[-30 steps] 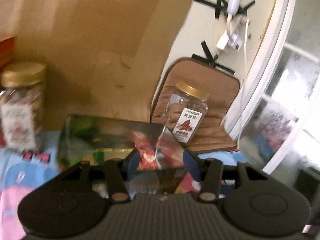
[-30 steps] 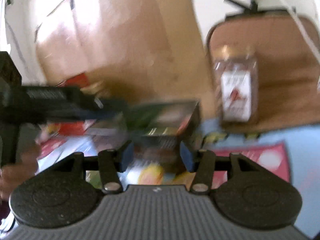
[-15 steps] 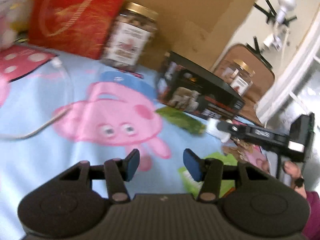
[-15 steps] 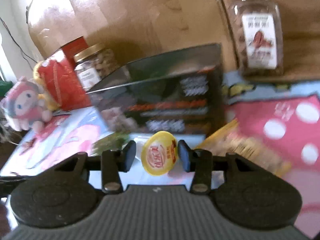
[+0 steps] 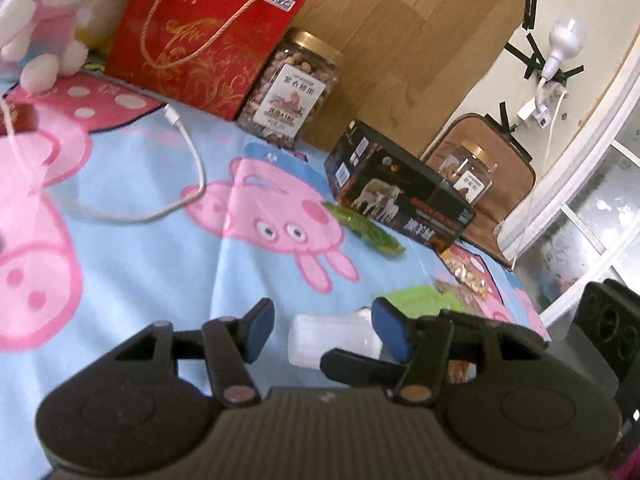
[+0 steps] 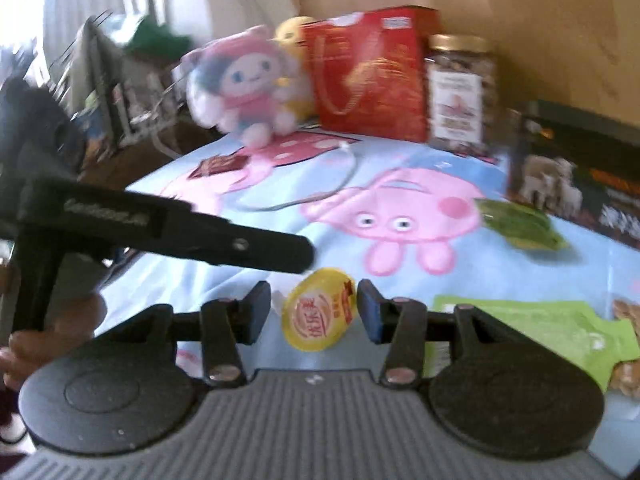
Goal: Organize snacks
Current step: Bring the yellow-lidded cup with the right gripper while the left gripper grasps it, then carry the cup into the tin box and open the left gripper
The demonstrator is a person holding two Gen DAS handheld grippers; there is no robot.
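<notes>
Right hand-held gripper (image 6: 315, 311) spread wide around a yellow-lidded cup (image 6: 319, 309), low centre of the right wrist view, neither pad visibly touching — lined up, by the look of it, for a pinch across the lid's width. Left hand-held gripper (image 5: 321, 327) likewise wide and holding nothing, low centre of its own view, with the cup's pale translucent body (image 5: 334, 341) showing beyond the fingers, partly behind the right one. Left tool's black arm crossing the left half of the right wrist view, tip just beside the cup: crowded there, so little room for closing from that side. Surface a cartoon-pig blanket (image 5: 168, 248), hard to say whether over a worktop or a bed. Along the back, against the wood panel — probably the tidy row snacks belong in — a red gift bag (image 5: 204, 36), a gold-lidded nut jar (image 5: 294, 88) touching it, then a black box (image 5: 396, 200) toward centre right, and a second jar (image 5: 468, 172) behind that on a brown pad. Loose and unsorted: a green packet (image 5: 366, 232) just in front of the box, a lime-green pouch (image 6: 532, 332) and a nut packet (image 5: 466, 276) at lower right. White cable (image 5: 188, 184) looping across the upper-left blanket, a snag risk. Open blanket at centre gives the clearest lane toward the back row; blanket edge dropping away at far left of the right wrist view.
</notes>
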